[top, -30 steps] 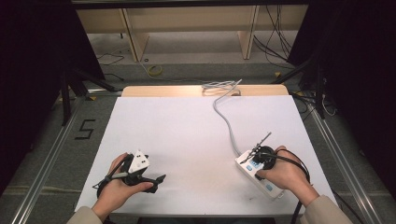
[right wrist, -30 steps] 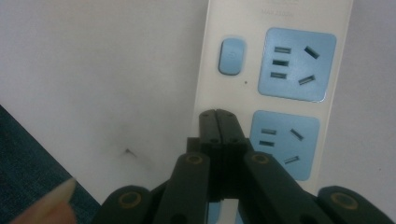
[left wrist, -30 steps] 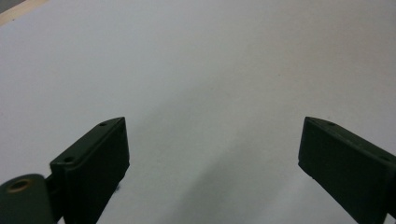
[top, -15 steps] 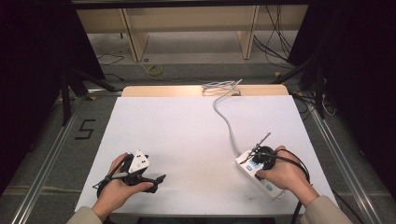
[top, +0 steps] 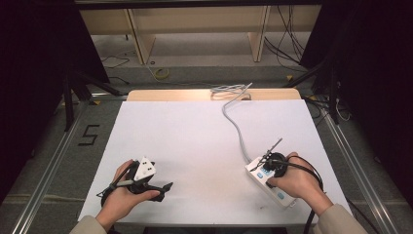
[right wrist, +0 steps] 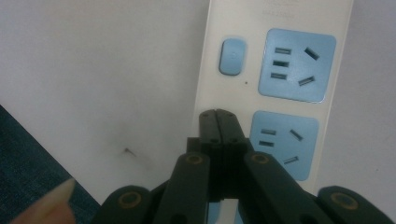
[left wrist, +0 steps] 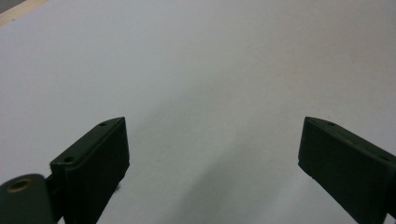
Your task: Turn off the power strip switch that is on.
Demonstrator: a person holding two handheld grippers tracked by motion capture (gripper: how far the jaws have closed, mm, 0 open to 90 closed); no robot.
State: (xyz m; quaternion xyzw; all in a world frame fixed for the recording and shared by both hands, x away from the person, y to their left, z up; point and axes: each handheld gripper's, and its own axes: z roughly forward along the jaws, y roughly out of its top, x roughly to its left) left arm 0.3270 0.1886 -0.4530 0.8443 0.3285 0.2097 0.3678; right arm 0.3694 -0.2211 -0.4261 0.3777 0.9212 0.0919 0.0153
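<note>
Dim room, dark walls; white-topped table (top: 195, 141) lit from above, wood edge strip at far side. Near edge, L side: left hand (top: 127, 195) w/ left hand-held gripper (top: 163, 187) lying low on the white top, pointing toward table centre; grey three-cornered plate on top of it. Left gripper view: both black jaws spread wide apart, nothing betw. them, bare white surface beyond. Near edge, R side: right hand (top: 297, 180) w/ right hand-held gripper (right wrist: 218, 122) over a white power strip (top: 270, 183). Strip lies flat on table, angled, near the R-front corner, partly under the hand. Right gripper view: jaws pressed together, tips meeting, no object betw. them; tips sit above the strip's long edge, just beside the lower blue socket (right wrist: 284, 142). Cannot tell if tips touch the strip. Upper blue socket (right wrist: 296, 65) and small blue switch (right wrist: 232, 56) farther along the strip. Small dark mark on white top beside strip. Mid-table: strip's grey cord (top: 236, 124) runs from strip toward far edge, loose bundle at the wood strip. Beyond table: grey floor, taped "5" (top: 89, 135) at L, wooden shelving (top: 195, 29) legs, loose cables (top: 285, 46) at back R.
</note>
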